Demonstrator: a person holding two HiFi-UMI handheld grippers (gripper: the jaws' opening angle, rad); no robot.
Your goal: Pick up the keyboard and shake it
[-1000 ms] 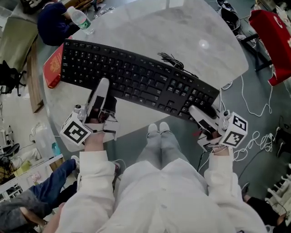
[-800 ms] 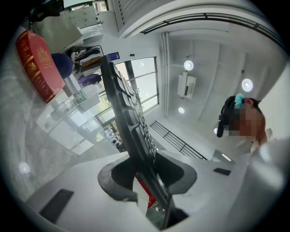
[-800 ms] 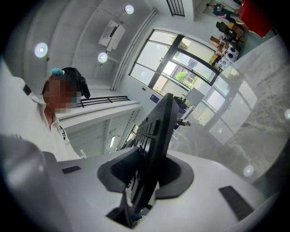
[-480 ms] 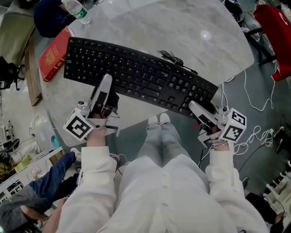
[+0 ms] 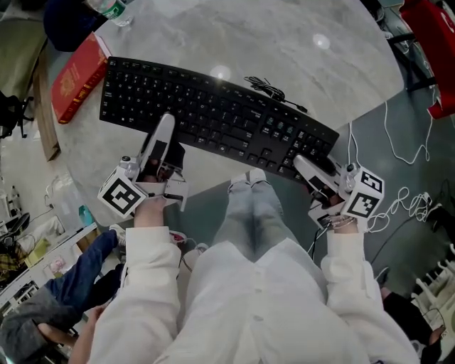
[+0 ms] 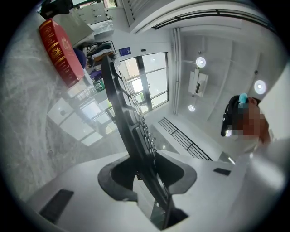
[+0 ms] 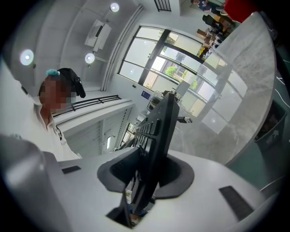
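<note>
A long black keyboard (image 5: 213,114) hangs above the round marble table (image 5: 277,43), held at its near edge by both grippers. My left gripper (image 5: 163,146) is shut on the keyboard's left half. My right gripper (image 5: 307,170) is shut on the right end by the number pad. In the left gripper view the keyboard (image 6: 131,122) runs edge-on between the jaws. In the right gripper view the keyboard (image 7: 158,136) is likewise clamped edge-on. Its coiled black cable (image 5: 269,91) lies at the far edge.
A red book (image 5: 75,78) lies on the table at the left beside the keyboard's end, and a plastic bottle (image 5: 106,8) stands behind it. White cables (image 5: 398,199) trail over the floor at the right. My legs (image 5: 249,213) are below the table's edge.
The keyboard has shifted slightly in both grippers' hold, and in the head view the table and book have slid outward. Both grippers stay shut on it.
</note>
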